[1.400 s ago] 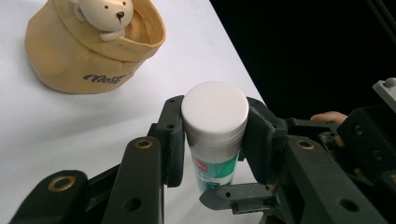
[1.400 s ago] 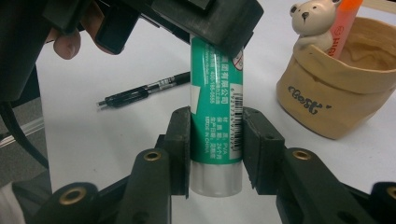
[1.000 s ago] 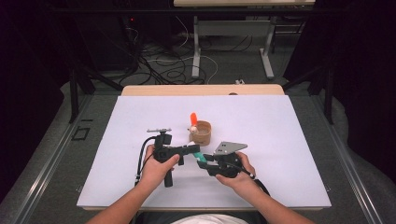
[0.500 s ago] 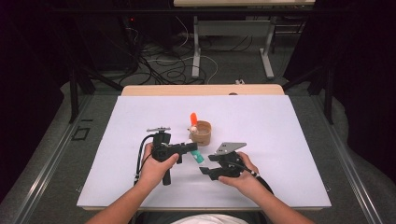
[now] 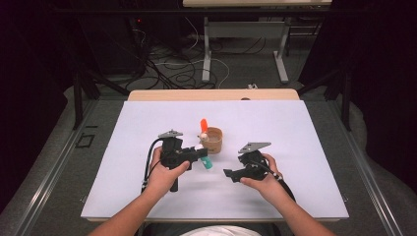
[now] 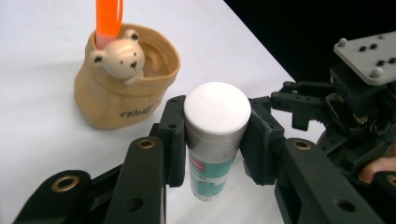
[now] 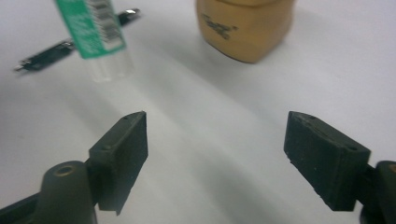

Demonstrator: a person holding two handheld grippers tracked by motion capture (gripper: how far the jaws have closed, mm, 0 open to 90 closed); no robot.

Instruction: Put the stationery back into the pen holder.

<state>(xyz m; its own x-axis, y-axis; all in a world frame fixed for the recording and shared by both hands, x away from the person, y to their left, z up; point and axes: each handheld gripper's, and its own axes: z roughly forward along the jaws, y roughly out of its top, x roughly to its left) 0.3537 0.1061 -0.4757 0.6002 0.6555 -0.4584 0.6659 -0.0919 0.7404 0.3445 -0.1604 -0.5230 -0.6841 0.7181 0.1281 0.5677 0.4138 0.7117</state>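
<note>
Left hand-held gripper (image 6: 215, 140): pads pinch glue stick (image 6: 214, 140) at upper body, white end toward camera, stick held above worktop (image 5: 305, 147), just beside bear-faced pen pot (image 6: 123, 77).
Right hand-held gripper (image 7: 217, 158): jaws have just been opening, now spread wide, nothing between them; stands apart from stick, to its right in high view.
Orange marker (image 6: 108, 18) already stands in pot.
Judged status: stick in sole grip of left gripper; right-hand release complete.
Judged remaining: move stick over pot, lower in, release.
Small dark clip-like item (image 7: 51, 53) lies on worktop; identity unclear.
</note>
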